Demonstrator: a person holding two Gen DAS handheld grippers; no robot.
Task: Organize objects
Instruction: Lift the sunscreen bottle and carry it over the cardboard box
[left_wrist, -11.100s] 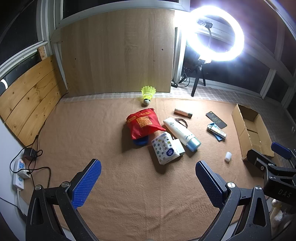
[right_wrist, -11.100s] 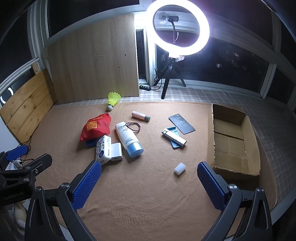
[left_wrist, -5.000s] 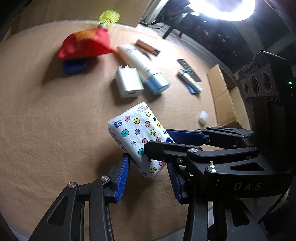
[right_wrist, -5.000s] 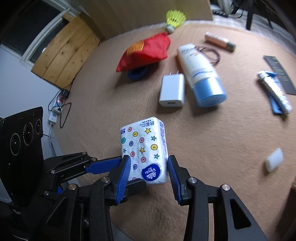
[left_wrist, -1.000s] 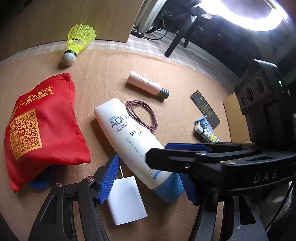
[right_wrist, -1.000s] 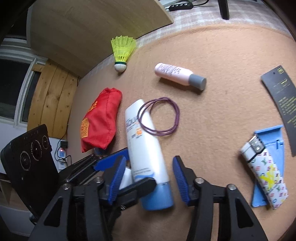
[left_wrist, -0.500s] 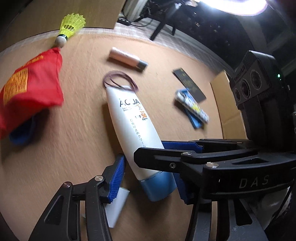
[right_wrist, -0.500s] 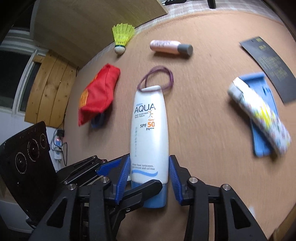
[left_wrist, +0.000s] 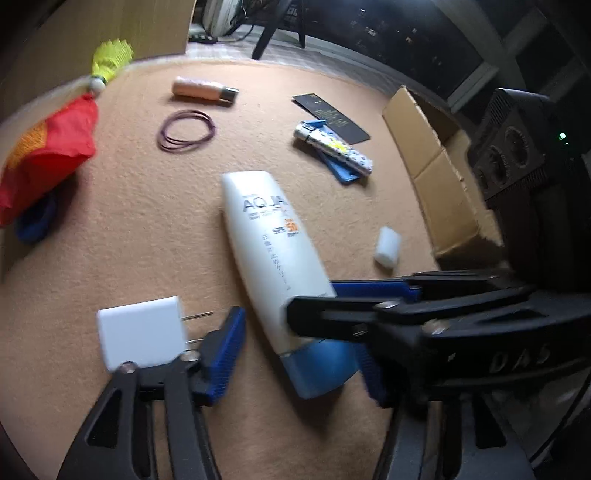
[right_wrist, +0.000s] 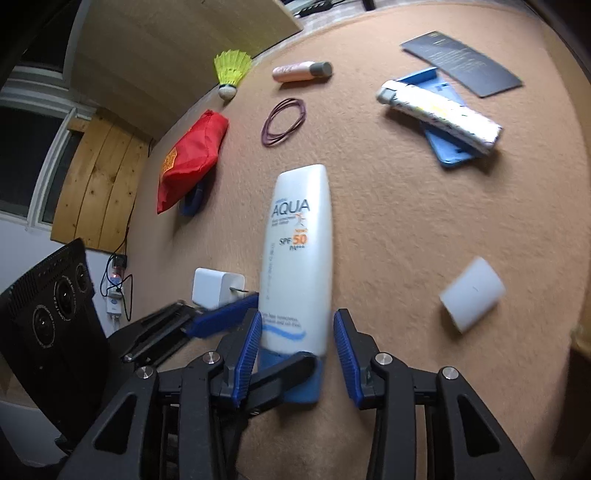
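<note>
1. Left wrist view: the left gripper hangs over the carpet with its jaws spread and opening. The blue cap of the sunscreen tube lies between them, and the pad at 9 o'clock stands clear of it. The right gripper reaches in from 3 o'clock across the tube's lower body.
2. Right wrist view: the right gripper's jaws are closing, and its pads pinch the tube just above the cap. The tube points away toward 12 o'clock.
3. Step in hand, as I judge it: the tube is passing into the right gripper's care for carrying to the cardboard box.
4. Next move: the left claw must pull clear, and then the right must swing toward 2 o'clock and lower the tube inside the box walls. A loose pinch could let the smooth tube slip.
5. Only the left view shows the box plainly. Only the right view shows both right pads on the tube's flanks, and the white charger at 9 o'clock, near but apart.
</note>
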